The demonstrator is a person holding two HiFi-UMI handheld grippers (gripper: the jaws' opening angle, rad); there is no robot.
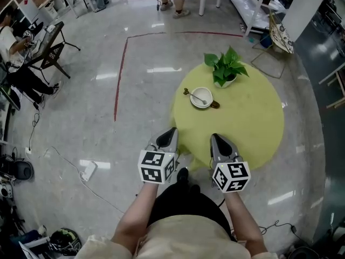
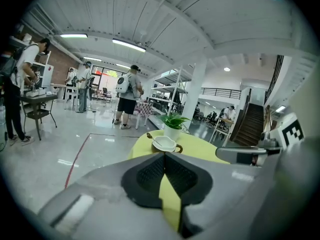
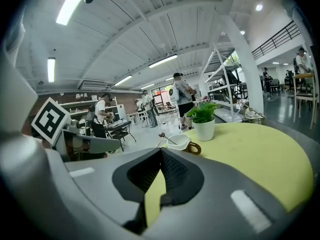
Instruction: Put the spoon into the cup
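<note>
You are holding the left gripper (image 1: 171, 131) and right gripper (image 1: 215, 137) with jaws pressed together, nothing between them, both hovering at the yellow table's (image 1: 253, 128) near edge. Farther out, the spoon (image 1: 197, 96) is lying in the white cup (image 1: 201, 97) (handle poking over the rim), near the potted plant (image 1: 225, 66).

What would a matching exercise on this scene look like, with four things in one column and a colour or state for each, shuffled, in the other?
Things:
1. spoon
2. cup
3. potted plant
4. left gripper

Colours or states:
A. shut, with nothing in it
B. green leaves in a white pot
C. lying in the cup, handle out over the rim
D. white, with a brown handle

Pairs: 1-C, 2-D, 3-B, 4-A.
</note>
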